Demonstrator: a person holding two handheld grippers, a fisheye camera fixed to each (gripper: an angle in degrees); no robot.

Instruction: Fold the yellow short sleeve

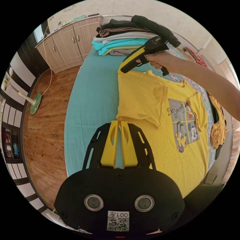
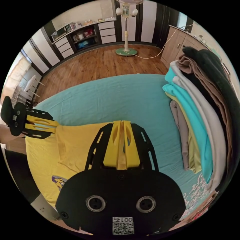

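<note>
Both tongs, left (image 1: 119, 123) and right (image 2: 122, 123), pinch the shirt (image 1: 160, 130) edge; pull toward 3 o'clock together, keeping it flat.

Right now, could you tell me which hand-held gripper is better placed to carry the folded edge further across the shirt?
Neither clearly: left hand-held gripper and right hand-held gripper each pinch the yellow shirt's folded edge.
</note>
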